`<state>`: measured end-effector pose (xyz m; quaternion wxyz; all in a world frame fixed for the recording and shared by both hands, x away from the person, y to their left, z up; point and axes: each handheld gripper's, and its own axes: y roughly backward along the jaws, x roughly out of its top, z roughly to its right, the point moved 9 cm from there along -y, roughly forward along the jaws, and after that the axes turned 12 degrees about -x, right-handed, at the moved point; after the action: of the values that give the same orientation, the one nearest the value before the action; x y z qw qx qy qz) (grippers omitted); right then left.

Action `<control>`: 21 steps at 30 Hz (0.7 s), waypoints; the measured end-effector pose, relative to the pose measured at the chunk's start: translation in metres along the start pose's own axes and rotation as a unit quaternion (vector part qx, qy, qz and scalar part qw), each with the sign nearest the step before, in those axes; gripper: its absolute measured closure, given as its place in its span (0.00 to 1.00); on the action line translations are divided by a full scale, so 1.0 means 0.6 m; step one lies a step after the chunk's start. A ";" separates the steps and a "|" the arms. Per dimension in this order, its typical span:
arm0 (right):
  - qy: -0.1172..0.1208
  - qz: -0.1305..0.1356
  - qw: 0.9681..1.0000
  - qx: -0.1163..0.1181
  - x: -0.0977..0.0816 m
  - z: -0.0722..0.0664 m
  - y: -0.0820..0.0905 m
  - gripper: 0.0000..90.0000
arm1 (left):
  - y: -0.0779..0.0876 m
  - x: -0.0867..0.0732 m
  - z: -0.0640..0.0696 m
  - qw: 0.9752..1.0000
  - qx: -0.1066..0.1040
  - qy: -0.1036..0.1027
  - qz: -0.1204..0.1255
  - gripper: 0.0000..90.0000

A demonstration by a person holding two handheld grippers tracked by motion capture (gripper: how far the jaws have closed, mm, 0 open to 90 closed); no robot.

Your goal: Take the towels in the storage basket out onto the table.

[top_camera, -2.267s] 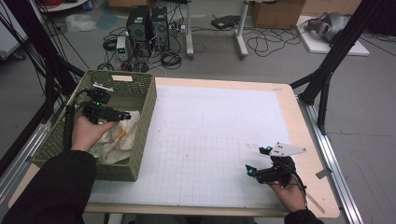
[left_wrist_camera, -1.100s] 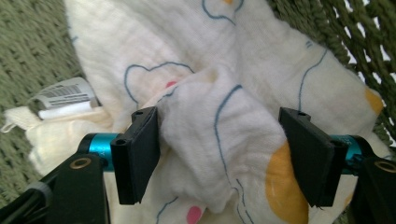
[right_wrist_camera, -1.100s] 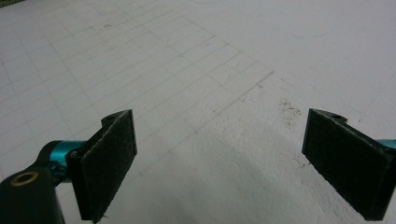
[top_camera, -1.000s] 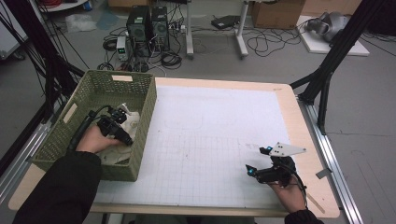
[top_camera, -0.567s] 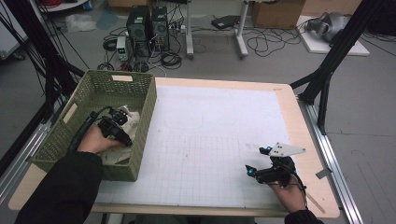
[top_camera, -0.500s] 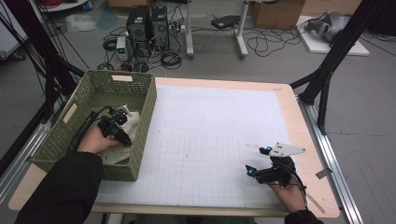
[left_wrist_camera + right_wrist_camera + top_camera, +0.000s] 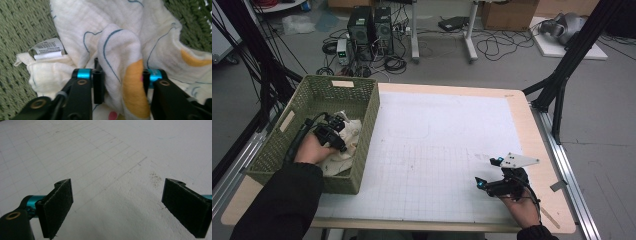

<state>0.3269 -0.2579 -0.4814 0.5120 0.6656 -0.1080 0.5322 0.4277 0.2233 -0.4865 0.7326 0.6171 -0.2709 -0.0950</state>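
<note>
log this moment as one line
left gripper: fingers just closing on cloth fold in basket | right gripper: open over gridded mat

Computer towers [image 7: 371, 26], cables [image 7: 492, 47], cardboard box [image 7: 507, 12]

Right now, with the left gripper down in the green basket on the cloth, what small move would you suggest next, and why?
Probably finish closing, then lift straight up. The left gripper has just been closing, and a raised fold of the cream cloth stands between its jaws, both pads against it. The cloth lies bunched inside the green basket, so a short lift should free it.
</note>
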 end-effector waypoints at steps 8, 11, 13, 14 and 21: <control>-0.001 0.001 1.000 -0.001 0.000 0.002 0.000 0.10 | 0.013 0.000 -0.008 1.000 -0.008 0.023 0.010 0.85; -0.002 0.001 1.000 -0.002 0.000 0.002 0.001 0.10 | 0.024 0.004 -0.012 0.999 -0.013 0.037 0.032 0.85; -0.003 0.001 1.000 -0.002 -0.001 0.002 0.001 0.10 | 0.031 0.008 -0.015 0.998 -0.016 0.045 0.049 0.85; -0.003 0.001 1.000 -0.002 -0.001 0.002 0.001 0.10 | 0.037 0.011 -0.017 0.997 -0.018 0.053 0.062 0.85; -0.003 0.005 1.000 -0.006 0.000 0.006 0.004 0.10 | 0.074 0.023 -0.032 0.985 -0.041 0.091 0.141 0.85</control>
<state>0.3271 -0.2616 -0.4796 0.5127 0.6636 -0.1164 0.5322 0.4404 0.2426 -0.4421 0.7850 0.5482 -0.2835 0.0544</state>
